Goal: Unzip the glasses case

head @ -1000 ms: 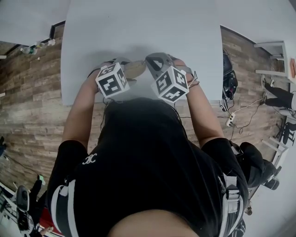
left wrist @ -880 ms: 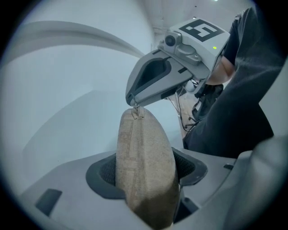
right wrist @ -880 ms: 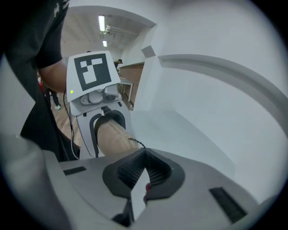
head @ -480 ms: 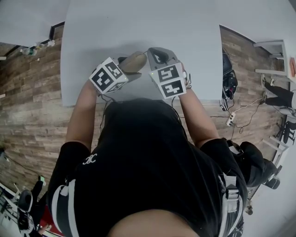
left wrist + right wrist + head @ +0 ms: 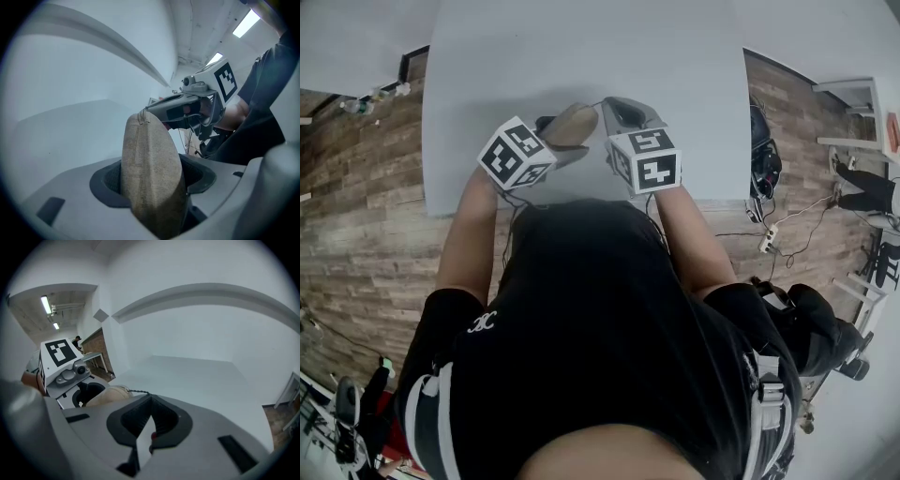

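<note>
A tan fabric glasses case (image 5: 570,125) is held off the white table (image 5: 581,47), standing on edge. My left gripper (image 5: 562,139) is shut on its near end; in the left gripper view the case (image 5: 147,145) fills the gap between the jaws of the left gripper (image 5: 154,180). A thin braided zipper cord (image 5: 136,392) runs from the far tip of the case (image 5: 110,394) into the tips of my right gripper (image 5: 149,397), which is shut on it. My right gripper (image 5: 607,103) sits just right of the case in the head view.
The table's near edge (image 5: 581,202) lies just under my hands. Wooden floor (image 5: 356,234) shows on both sides. To the right are cables and a power strip (image 5: 766,242), and white furniture (image 5: 862,112).
Both grippers have rolled; their marker cubes show other faces. The case has risen slightly and turned up onto its edge. The right gripper has shifted a little toward the case's tip.
</note>
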